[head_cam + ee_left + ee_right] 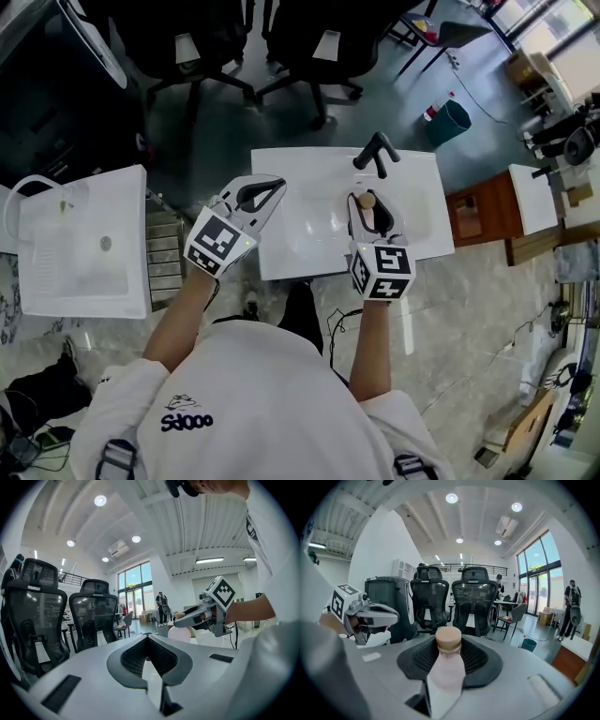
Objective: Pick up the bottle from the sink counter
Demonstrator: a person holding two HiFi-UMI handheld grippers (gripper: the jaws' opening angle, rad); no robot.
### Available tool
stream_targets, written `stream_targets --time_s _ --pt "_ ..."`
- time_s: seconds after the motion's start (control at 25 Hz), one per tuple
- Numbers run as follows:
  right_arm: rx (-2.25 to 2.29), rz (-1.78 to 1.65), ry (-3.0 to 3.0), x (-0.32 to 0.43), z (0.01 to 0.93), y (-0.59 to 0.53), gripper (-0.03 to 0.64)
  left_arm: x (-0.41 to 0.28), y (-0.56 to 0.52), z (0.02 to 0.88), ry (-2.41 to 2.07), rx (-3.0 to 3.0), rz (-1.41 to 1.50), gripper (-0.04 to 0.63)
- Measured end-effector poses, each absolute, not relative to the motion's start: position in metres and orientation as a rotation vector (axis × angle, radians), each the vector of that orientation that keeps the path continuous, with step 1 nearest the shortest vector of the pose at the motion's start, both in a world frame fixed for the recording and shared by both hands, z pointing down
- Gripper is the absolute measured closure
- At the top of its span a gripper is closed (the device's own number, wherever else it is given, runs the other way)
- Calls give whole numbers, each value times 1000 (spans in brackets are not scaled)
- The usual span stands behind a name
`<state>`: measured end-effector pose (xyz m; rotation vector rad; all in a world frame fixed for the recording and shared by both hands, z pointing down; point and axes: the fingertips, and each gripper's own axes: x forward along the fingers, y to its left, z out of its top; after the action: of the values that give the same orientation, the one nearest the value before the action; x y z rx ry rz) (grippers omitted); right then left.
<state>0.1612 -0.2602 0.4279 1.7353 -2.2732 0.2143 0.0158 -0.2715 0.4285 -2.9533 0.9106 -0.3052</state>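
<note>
While the person in a white T-shirt [253,403] stands at the white rectangular sink counter [291,253], the right gripper [450,654] has its two dark ribbed pads pressed against a pale pink, round-shouldered plastic bottle [446,679] with a tan, cork-coloured cap [448,639]. The bottle lies along the jaws with the cap pointing away from the person. In the head view it sits over the counter's shallow basin, right of the middle and just on the near side of the black angled faucet [376,151]. Whether its body touches the counter cannot be told from above. The left gripper [147,638] is empty, its jaw tips brought together with only a narrow wedge-shaped slot behind them. It hangs over the counter's left part, well apart from the bottle, with its black-and-white marker cube [218,242] toward the person. Beyond the counter stand two black mesh-backed office chairs [476,599]. A second white basin unit [84,244] lies off to the person's left, and a small teal bin [457,122] stands on the floor past the counter's far right corner.
</note>
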Motion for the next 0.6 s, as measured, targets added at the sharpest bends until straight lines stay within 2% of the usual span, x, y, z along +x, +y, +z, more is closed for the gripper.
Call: stream_targets --time_s 0.6 --pt "1862 117 -2283 151 365 -171 468 16 -220 399 789 -2941 -292 594"
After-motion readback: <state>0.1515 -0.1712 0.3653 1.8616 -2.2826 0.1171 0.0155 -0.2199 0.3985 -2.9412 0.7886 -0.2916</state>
